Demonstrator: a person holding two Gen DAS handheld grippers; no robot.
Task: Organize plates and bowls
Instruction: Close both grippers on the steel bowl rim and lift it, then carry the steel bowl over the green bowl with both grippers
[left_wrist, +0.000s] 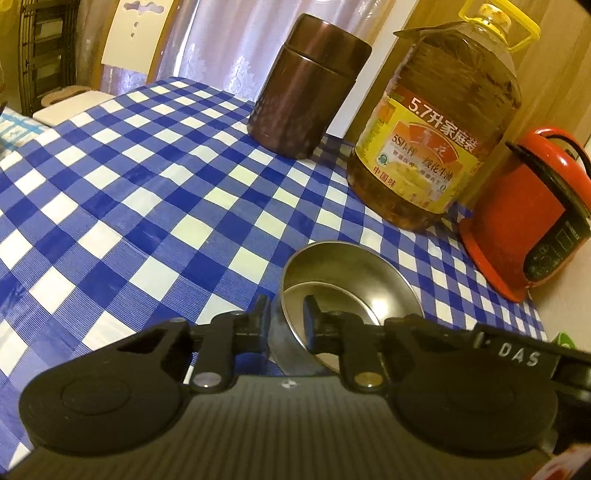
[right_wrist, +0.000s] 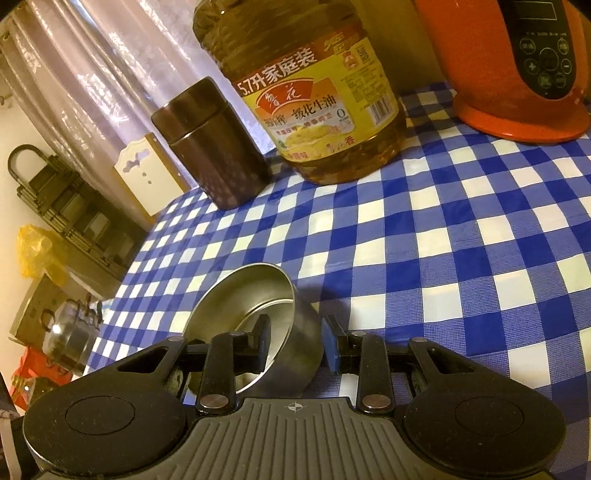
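A steel bowl (left_wrist: 347, 284) is tilted in my left gripper (left_wrist: 286, 314). One finger is outside the bowl's left wall and one inside, shut on the rim. In the right wrist view a second steel bowl (right_wrist: 258, 314) is tilted in my right gripper (right_wrist: 295, 339). The left finger is inside the bowl and the blue-padded right finger (right_wrist: 330, 347) is outside its wall, closed on the wall. Both bowls are over the blue-and-white checked tablecloth (left_wrist: 129, 192), which also shows in the right wrist view (right_wrist: 461, 240).
At the table's back stand a dark brown canister (left_wrist: 306, 88), a large oil bottle (left_wrist: 439, 125) and a red cooker (left_wrist: 532, 221). They also show in the right wrist view: canister (right_wrist: 214, 147), bottle (right_wrist: 314, 92), cooker (right_wrist: 517, 66). Shelves and a glass pot (right_wrist: 70, 332) lie beyond the table's left edge.
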